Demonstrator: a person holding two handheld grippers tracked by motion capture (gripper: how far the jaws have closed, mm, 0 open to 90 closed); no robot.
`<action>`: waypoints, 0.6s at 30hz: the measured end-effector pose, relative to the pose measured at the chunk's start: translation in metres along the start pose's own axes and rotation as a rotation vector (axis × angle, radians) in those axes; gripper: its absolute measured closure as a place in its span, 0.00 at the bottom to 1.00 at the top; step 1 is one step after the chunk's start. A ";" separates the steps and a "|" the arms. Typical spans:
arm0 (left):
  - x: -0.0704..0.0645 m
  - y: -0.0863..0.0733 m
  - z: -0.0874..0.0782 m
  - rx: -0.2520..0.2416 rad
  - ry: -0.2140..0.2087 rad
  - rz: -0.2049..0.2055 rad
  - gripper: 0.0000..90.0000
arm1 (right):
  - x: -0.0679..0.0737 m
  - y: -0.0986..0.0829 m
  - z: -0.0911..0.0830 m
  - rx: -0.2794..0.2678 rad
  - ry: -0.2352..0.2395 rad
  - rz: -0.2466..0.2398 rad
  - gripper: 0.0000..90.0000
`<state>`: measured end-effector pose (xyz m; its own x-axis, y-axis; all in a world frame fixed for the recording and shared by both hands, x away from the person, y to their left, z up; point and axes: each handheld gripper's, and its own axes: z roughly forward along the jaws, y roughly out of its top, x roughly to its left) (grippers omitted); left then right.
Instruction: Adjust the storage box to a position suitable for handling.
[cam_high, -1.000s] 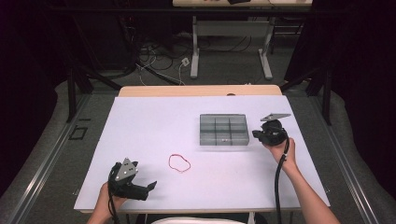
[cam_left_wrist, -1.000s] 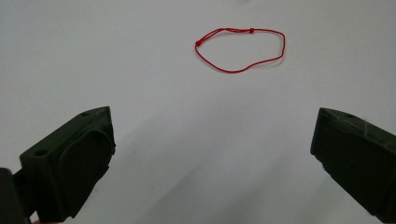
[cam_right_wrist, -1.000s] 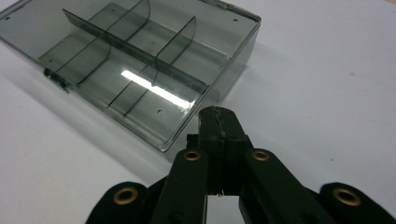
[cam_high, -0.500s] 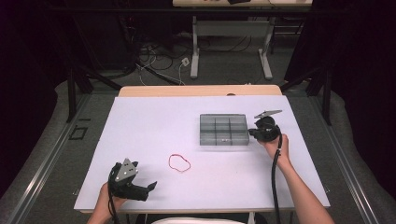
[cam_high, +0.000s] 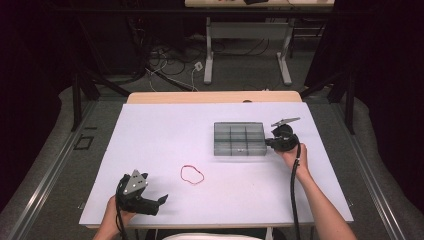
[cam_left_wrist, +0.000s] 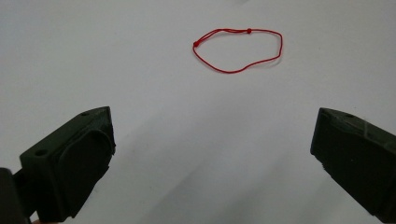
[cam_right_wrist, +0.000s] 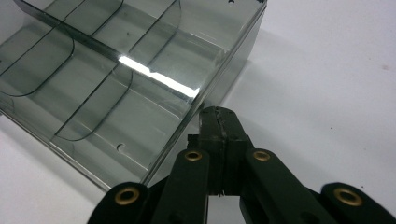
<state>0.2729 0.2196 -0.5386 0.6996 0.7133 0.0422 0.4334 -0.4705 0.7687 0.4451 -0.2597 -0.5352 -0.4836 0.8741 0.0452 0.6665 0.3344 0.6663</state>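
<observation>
Both arms were bare to the elbow, with no sleeve showing. The left gripper (cam_high: 162, 199) was black, with a grey three-cornered plate on top and broad blocky jaws whose inner faces carried rounded pads. The right gripper (cam_right_wrist: 218, 122) was black too, its linkage arms pinned with brass-coloured rivets, a grey plate above it and a black cable trailing along the forearm.

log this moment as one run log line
left gripper: open, facing red string loop | right gripper: shut, at divided box wall | loop on table, outside box
</observation>
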 end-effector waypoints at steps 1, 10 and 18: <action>0.000 0.000 0.000 0.002 -0.003 0.001 0.00 | -0.001 0.000 0.000 0.003 0.001 -0.007 1.00; 0.001 0.000 0.000 0.007 -0.004 0.008 0.00 | -0.002 -0.001 0.002 -0.017 0.007 0.004 1.00; 0.000 0.001 0.001 0.006 -0.007 0.008 0.00 | 0.000 -0.001 0.003 -0.016 0.009 0.011 1.00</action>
<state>0.2738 0.2192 -0.5385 0.7069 0.7060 0.0434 0.4314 -0.4789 0.7646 0.4460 -0.2588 -0.5379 -0.4816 0.8743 0.0596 0.6630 0.3190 0.6772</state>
